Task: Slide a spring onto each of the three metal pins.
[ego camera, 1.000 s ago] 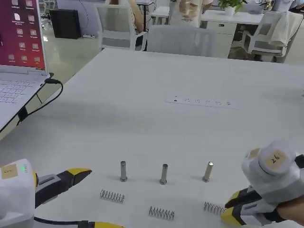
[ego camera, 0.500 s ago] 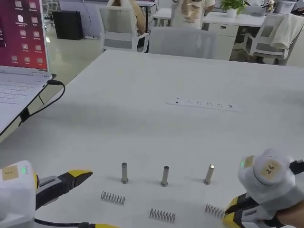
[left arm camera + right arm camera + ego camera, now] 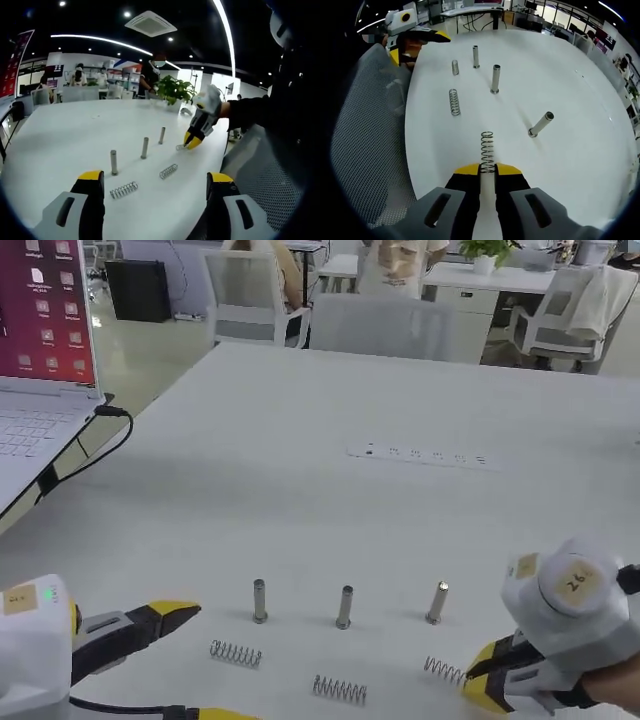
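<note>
Three metal pins stand upright in a row on the white table (image 3: 330,510): left pin (image 3: 260,601), middle pin (image 3: 345,607), right pin (image 3: 438,602). Three springs lie in front of them: left spring (image 3: 236,653), middle spring (image 3: 340,689), right spring (image 3: 441,670). My right gripper (image 3: 472,677) is shut on the near end of the right spring (image 3: 487,145), which points out from the jaws toward the right pin (image 3: 540,124). My left gripper (image 3: 205,662) stands open at the front left, its jaws wide on either side of the left spring (image 3: 123,190).
A laptop (image 3: 40,370) with a cable (image 3: 100,445) sits at the far left of the table. A power strip (image 3: 425,454) is set into the table behind the pins. Chairs (image 3: 390,325) and other desks stand beyond the far edge.
My right gripper has edged a little toward the right pin, carrying the end of the right spring with it. The left gripper has hardly moved.
</note>
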{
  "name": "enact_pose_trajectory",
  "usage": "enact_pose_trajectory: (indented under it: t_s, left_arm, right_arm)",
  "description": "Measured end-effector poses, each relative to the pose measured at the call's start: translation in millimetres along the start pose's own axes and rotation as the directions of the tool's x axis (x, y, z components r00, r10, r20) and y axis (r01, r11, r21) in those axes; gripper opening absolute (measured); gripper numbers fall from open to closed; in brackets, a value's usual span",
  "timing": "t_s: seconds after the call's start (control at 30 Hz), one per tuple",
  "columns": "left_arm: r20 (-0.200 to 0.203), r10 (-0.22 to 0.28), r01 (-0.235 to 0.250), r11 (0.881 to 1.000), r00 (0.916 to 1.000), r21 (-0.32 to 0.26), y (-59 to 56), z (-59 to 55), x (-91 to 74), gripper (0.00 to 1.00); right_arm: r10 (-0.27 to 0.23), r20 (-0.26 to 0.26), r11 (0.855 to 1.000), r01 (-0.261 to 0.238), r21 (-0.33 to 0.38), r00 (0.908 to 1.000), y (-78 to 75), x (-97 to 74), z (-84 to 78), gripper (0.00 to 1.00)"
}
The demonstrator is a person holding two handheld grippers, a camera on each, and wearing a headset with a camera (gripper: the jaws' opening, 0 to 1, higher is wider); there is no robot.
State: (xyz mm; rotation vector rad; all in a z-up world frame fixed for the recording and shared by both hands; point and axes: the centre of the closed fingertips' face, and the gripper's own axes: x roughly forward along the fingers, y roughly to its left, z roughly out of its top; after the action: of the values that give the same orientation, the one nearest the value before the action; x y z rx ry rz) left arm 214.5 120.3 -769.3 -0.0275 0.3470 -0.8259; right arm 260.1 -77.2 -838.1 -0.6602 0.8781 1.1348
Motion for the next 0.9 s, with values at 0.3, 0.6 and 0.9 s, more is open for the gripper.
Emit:
enact_pose_trajectory:
  t_s: [0.3,0.6,0.9]
  left_arm:
    - [-0.016,-0.046,0.046,0.999,0.9988,0.025,-3.1,7.4,2.7,0.71]
    - [-0.047,-0.151,0.154,0.985,0.9875,0.077,-17.9,21.8,14.3,0.56]
    - [-0.079,-0.238,0.247,0.960,0.9681,0.130,-32.7,30.0,33.1,0.46]
  right_arm:
    - [0.029,0.025,0.998,-0.028,-0.062,0.9992,14.2,-7.2,23.9,0.08]
    - [0.061,0.050,0.991,-0.054,-0.126,0.9969,26.6,-10.4,47.8,0.08]
    - [0.087,0.061,0.978,-0.074,-0.196,0.9943,41.0,-13.1,67.6,0.08]
